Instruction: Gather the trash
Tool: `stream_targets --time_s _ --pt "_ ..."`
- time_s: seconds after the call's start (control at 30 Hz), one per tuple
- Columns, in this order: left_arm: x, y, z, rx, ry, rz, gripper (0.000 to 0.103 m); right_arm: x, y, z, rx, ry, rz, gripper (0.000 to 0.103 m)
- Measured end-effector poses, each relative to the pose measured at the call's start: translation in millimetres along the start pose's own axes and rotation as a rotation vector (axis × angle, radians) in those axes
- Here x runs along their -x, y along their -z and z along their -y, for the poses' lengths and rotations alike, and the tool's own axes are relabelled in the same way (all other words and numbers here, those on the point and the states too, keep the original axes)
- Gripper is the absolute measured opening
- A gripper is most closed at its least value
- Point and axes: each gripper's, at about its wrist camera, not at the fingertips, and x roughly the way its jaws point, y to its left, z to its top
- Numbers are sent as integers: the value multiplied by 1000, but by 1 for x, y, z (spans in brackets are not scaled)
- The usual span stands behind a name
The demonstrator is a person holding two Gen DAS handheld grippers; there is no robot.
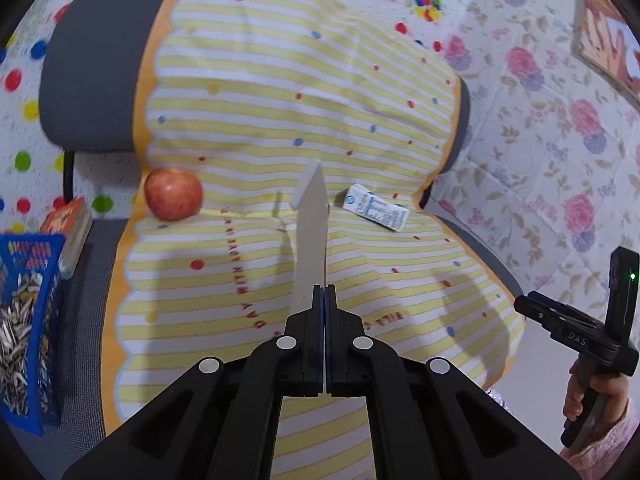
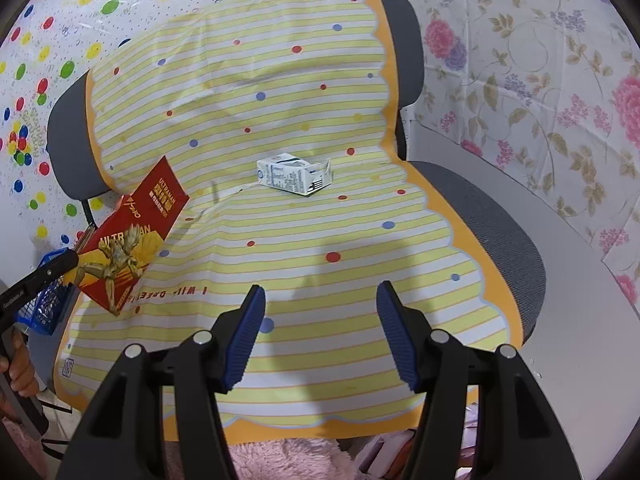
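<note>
Left wrist view: the left gripper has its jaws clamped on a flat red card box, seen edge-on as a pale strip. It hangs over a yellow striped cloth draped on a grey chair. A small white carton lies on the cloth, an apple at the cloth's left edge. At far left a blue mesh basket holds sunflower seed shells.

Right wrist view: the right gripper has its jaws standing wide with nothing between them, above the seat. The white carton lies well ahead. The red box is at left, the blue basket just behind it.
</note>
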Motion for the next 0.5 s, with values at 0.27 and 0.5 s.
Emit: stream_targets --time_s 0.27,0.5 --pt "-11 4 -19 -1 -78 -15 28 -3 -7 -18 43 -19 2 58" --pt "-48 -3 -23 -22 -144 -58 29 -6 -13 -16 30 -10 2 59"
